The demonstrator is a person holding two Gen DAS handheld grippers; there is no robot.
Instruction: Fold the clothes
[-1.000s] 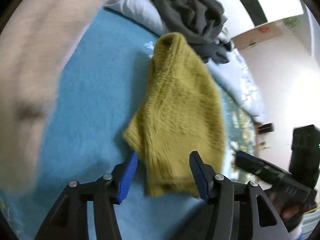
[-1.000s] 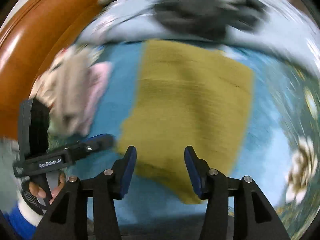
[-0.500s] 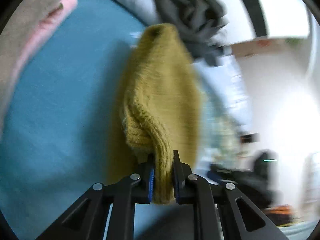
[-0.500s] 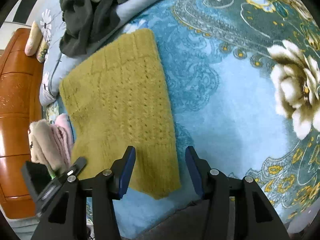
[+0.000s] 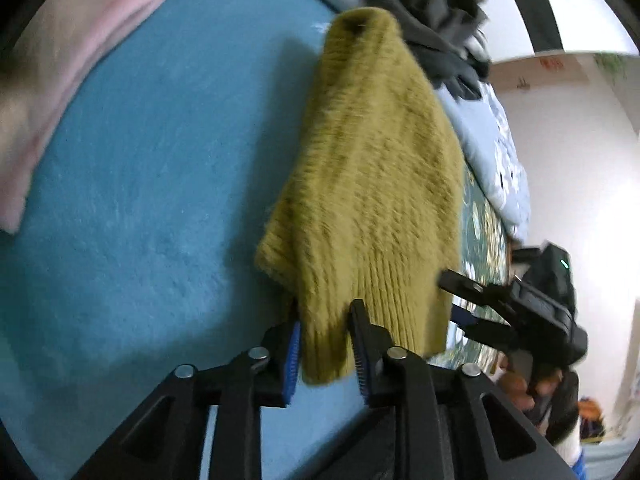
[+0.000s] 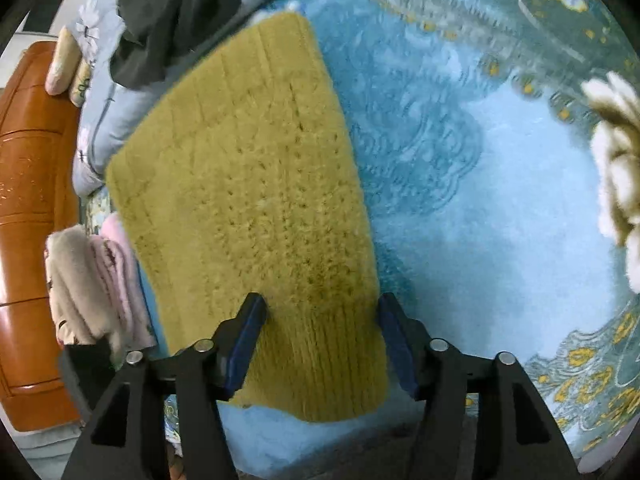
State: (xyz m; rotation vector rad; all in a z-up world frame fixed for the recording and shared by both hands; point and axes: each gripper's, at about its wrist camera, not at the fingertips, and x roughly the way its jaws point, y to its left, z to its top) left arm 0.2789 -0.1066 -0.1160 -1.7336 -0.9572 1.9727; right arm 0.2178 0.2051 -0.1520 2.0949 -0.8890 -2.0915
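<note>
the left claw (image 5: 325,350) is clamped on the ribbed hem of the mustard knit sweater (image 5: 372,184), which stretches ahead over the blue blanket (image 5: 152,168). the right claw (image 6: 320,340) stands apart, straddling the sweater's hem (image 6: 320,368).

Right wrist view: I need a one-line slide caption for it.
Open right tool straddles the ribbed hem of a mustard knit sweater lying on a blue floral blanket.

Black gripper (image 5: 325,350), blue-lined fingers (image 5: 293,354)
</note>
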